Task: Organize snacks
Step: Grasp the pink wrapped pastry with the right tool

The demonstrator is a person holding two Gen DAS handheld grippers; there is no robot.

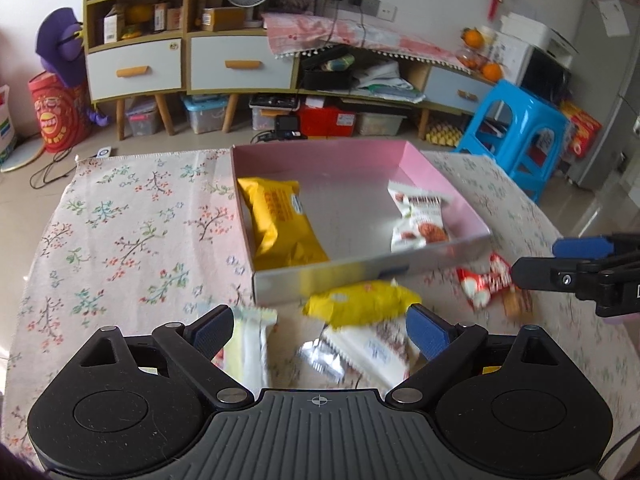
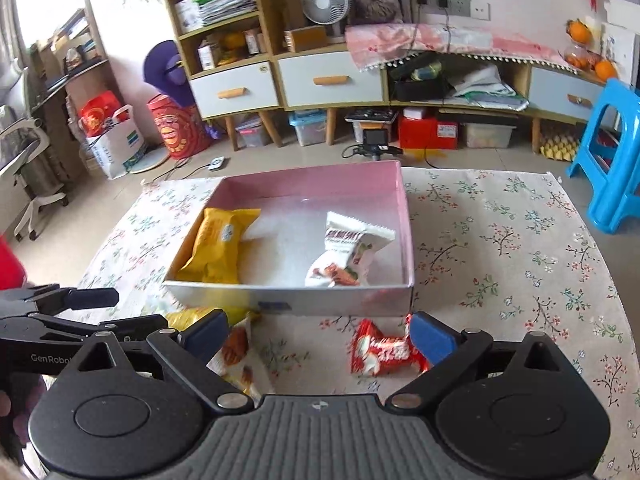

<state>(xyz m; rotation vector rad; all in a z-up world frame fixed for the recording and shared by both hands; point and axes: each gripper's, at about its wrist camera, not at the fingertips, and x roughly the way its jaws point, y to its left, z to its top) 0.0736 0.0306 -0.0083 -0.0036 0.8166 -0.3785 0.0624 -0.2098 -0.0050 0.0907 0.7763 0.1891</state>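
A pink-lined box [image 1: 448,184] [image 2: 406,232] stands on the floral cloth. Inside it lie a yellow packet [image 1: 280,224] [image 2: 218,248] and a white cookie packet [image 1: 420,220] [image 2: 348,252]. In front of the box lie a yellow packet [image 1: 360,300], a white packet [image 1: 372,352], a pale green-white packet [image 1: 250,348] and a red packet [image 1: 484,280] [image 2: 384,352]. My left gripper [image 1: 318,330] is open above the packets in front of the box, holding nothing. My right gripper [image 2: 318,334] is open and empty, its right finger beside the red packet.
The floral cloth [image 1: 120,220] [image 2: 520,260] covers the table. A blue stool [image 1: 520,132] [image 2: 612,160] stands to the right. A cabinet with drawers [image 1: 240,64] [image 2: 328,80] lines the far wall. The other gripper shows at each view's edge [image 1: 580,268] [image 2: 60,312].
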